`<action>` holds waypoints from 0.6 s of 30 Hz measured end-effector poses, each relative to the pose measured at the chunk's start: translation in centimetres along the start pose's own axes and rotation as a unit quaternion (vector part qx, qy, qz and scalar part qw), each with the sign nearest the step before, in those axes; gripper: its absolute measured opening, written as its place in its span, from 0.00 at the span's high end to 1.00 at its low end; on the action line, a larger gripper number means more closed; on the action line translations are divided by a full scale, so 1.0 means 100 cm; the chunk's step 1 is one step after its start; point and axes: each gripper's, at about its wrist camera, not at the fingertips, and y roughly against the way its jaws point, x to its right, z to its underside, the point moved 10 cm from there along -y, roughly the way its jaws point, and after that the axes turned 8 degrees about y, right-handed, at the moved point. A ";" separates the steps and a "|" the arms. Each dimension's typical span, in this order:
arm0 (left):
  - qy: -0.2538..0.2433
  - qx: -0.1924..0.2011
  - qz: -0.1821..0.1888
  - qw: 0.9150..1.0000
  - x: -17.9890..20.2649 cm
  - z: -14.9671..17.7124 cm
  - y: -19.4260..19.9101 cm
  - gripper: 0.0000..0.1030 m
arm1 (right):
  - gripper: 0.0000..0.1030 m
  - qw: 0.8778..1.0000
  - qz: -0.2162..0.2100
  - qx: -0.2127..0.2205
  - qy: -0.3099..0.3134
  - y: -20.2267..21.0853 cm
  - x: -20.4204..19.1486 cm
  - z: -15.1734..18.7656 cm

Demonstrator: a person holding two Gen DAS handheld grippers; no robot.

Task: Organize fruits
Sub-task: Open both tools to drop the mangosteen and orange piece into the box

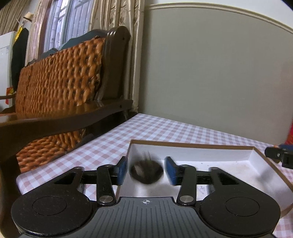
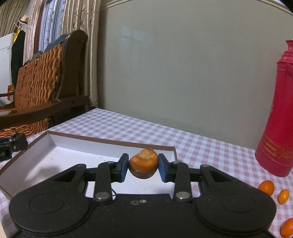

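a plain grey-green wall with a pale moulding along its top stands behind the desk, which wears a pink-and-white checked cloth. to the left, a dark wooden chair with a woven orange back, striped curtains, a daylit window and a white cabinet.

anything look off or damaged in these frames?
Yes. The orange fruit in the right gripper looks damaged: pale torn patch on top, dark brownish underside. The loose oranges by the red thermos look intact. The dark fruit between the open left gripper's pads is motion-blurred, over the white box.
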 end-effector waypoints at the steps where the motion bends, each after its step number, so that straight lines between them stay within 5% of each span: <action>1: 0.004 0.017 -0.013 1.000 -0.003 -0.003 0.004 0.01 | 0.23 1.000 0.010 0.005 0.002 0.000 0.002 -0.002; 2: 0.002 0.041 -0.018 0.999 -0.004 -0.008 0.008 0.00 | 0.09 0.999 0.026 0.023 0.005 0.003 0.005 -0.005; 3: -0.001 0.046 -0.016 0.999 -0.004 -0.010 0.009 0.00 | 0.06 0.999 0.036 0.037 0.007 0.004 0.007 -0.008; 18: -0.009 0.042 -0.011 0.999 0.003 -0.009 0.011 0.00 | 0.06 0.999 0.020 0.026 -0.003 -0.004 -0.001 -0.002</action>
